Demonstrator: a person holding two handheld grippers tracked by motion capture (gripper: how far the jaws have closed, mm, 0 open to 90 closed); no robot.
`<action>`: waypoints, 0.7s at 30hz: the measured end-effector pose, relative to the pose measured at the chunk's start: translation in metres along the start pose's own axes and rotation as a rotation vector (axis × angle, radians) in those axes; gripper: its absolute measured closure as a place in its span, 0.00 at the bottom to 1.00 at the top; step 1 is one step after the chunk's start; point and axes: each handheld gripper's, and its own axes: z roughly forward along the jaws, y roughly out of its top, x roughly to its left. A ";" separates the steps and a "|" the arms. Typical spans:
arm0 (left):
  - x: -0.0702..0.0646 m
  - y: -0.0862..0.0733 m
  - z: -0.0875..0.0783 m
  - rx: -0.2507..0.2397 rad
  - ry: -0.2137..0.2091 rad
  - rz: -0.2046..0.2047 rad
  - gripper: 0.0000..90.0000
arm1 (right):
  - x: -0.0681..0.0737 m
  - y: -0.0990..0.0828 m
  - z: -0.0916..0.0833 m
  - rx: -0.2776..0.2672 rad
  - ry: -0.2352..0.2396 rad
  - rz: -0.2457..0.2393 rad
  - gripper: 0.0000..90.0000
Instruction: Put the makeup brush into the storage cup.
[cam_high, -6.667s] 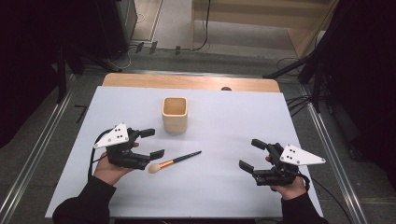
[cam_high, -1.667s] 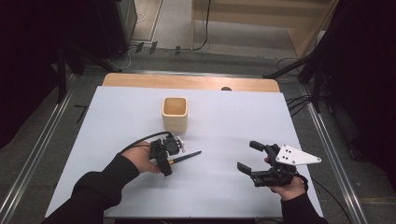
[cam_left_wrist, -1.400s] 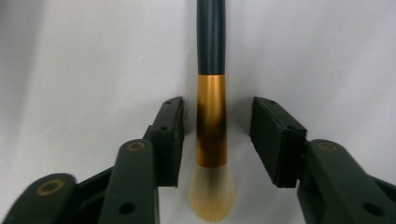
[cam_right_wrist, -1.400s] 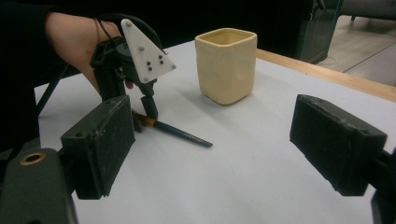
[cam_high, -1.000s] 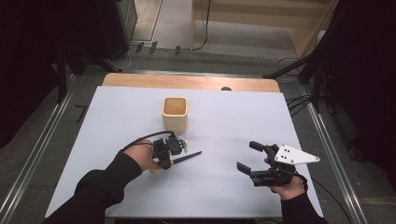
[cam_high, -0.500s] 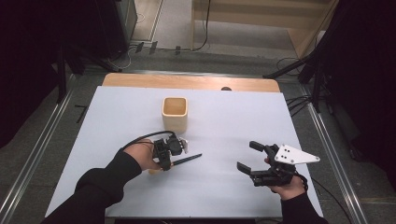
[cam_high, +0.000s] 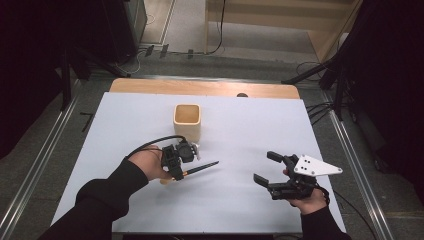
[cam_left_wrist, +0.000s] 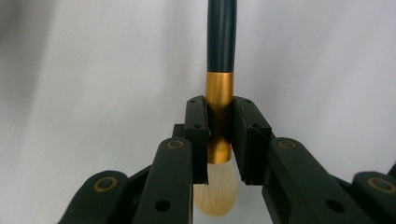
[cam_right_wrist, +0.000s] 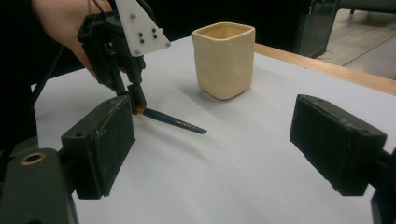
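A makeup brush with a dark handle, gold ferrule and pale bristles lies left of the table's centre. My left gripper points down and is shut on its ferrule. In the left gripper view the pads clamp the gold band of the brush, with the bristles below them. The handle slopes down to the white table. A cream square cup stands upright behind it. My right gripper rests open at the front right. Its view shows the cup, the brush and the left gripper.
A white sheet covers the table, with a wooden strip along the far edge. Metal rails run down both sides. Cables and dark stands lie on the floor beyond.
Since the earliest frame my left gripper has come in from the left, turned downward and closed on the brush's ferrule. Over the last second it has hardly shifted. The right gripper has stayed put.
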 end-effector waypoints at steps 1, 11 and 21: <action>0.000 0.000 -0.002 0.004 -0.003 -0.001 0.87 | 0.000 0.000 0.000 0.000 0.000 -0.001 0.16; 0.001 -0.008 -0.021 -0.119 -0.031 -0.034 0.87 | 0.000 0.000 0.000 0.001 0.003 -0.001 0.16; 0.004 -0.025 -0.035 -0.287 -0.096 -0.072 0.87 | 0.000 0.000 0.001 0.006 0.006 -0.001 0.16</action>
